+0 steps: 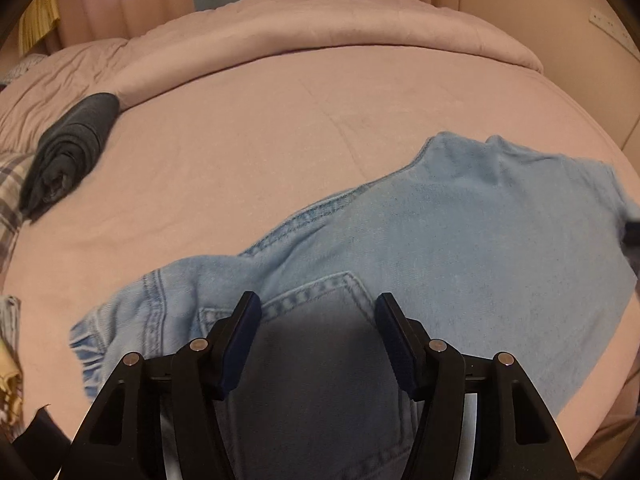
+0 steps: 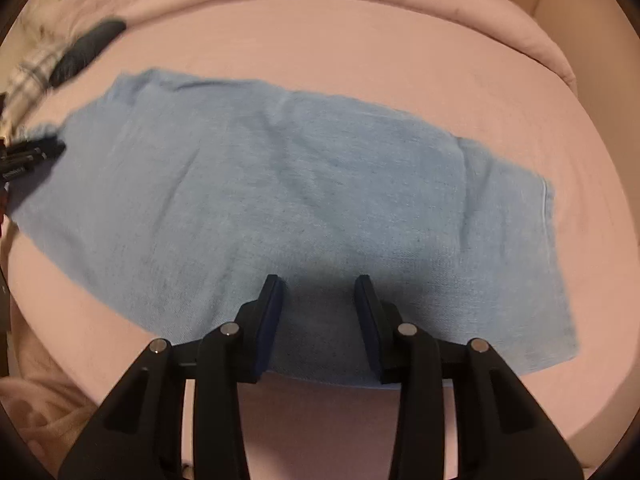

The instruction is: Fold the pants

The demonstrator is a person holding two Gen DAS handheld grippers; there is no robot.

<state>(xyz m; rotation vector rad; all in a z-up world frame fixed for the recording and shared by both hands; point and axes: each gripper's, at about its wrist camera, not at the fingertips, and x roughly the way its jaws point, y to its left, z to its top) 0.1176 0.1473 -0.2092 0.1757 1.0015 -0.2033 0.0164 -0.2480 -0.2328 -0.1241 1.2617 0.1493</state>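
Observation:
Light blue denim pants (image 1: 420, 248) lie flat on the pink bed, legs folded together. In the left wrist view the waist end with a back pocket (image 1: 320, 304) is under my left gripper (image 1: 318, 308), which is open and empty just above the fabric. In the right wrist view the leg part of the pants (image 2: 304, 192) spreads across the bed, and my right gripper (image 2: 320, 292) is open and empty above its near edge. The left gripper also shows in the right wrist view (image 2: 28, 158) at the far left, by the pants' end.
A rolled dark garment (image 1: 68, 152) lies at the left on the pink bed (image 1: 248, 128), beside plaid fabric (image 1: 12, 184). A folded pink duvet (image 1: 320, 28) runs along the back. Curtains hang behind. The bed edge is near me in the right wrist view (image 2: 340, 432).

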